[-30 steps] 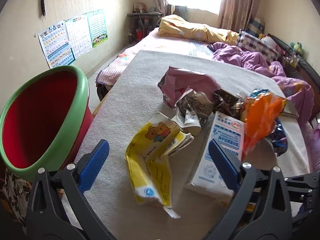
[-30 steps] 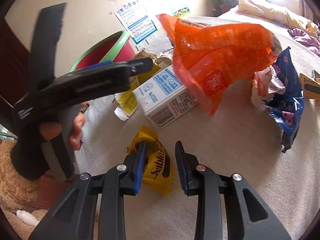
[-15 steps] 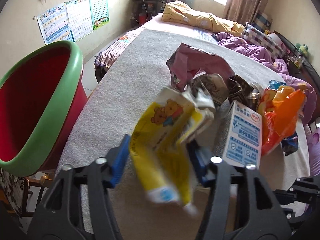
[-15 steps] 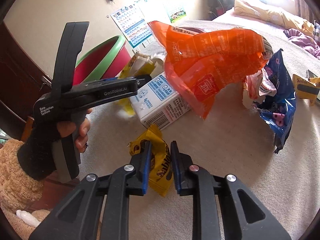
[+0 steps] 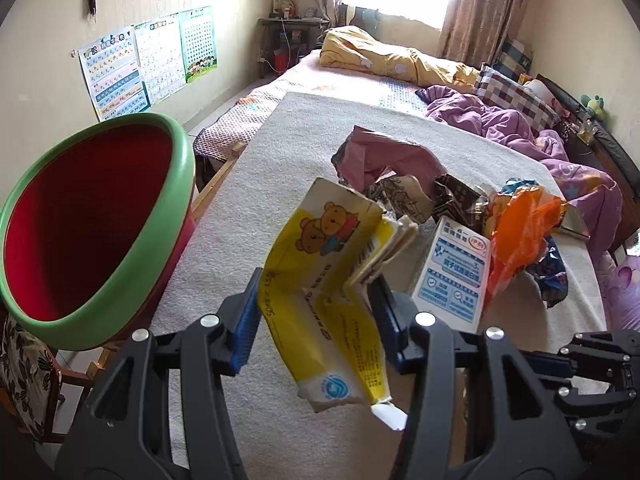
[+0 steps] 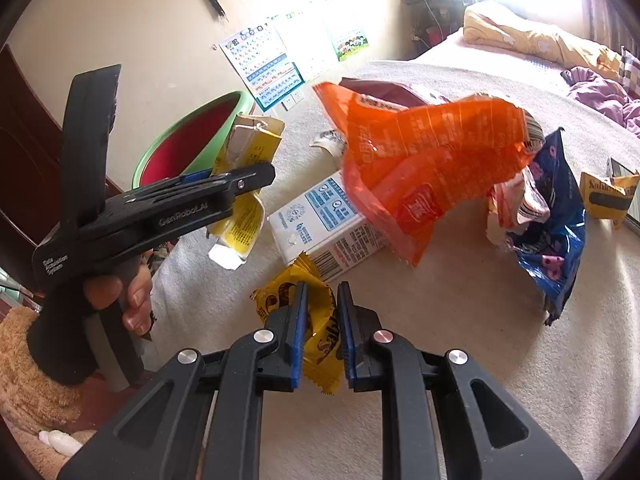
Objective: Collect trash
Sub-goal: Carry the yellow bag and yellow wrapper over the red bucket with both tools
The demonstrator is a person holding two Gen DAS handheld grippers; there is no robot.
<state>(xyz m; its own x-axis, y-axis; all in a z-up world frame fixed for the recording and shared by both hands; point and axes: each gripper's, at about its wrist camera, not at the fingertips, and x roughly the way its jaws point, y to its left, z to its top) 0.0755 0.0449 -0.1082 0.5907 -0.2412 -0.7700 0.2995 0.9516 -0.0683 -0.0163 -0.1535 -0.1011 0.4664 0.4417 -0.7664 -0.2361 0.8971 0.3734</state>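
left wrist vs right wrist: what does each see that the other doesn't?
Left wrist only: purple blanket, pink bag.
Right wrist only: hand on the left gripper's handle, small yellow wrapper pinched in the right gripper.
Both: yellow bear carton clamped in the left gripper, red bin, white milk carton, orange bag.

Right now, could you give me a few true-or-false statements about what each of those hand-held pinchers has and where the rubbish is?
1. The left gripper holds a yellow bear carton. True.
2. The right gripper is empty. False: it is shut on a yellow wrapper.
3. The red bin has a green rim. True.
4. The orange bag lies inside the bin. False: it rests over the milk box.
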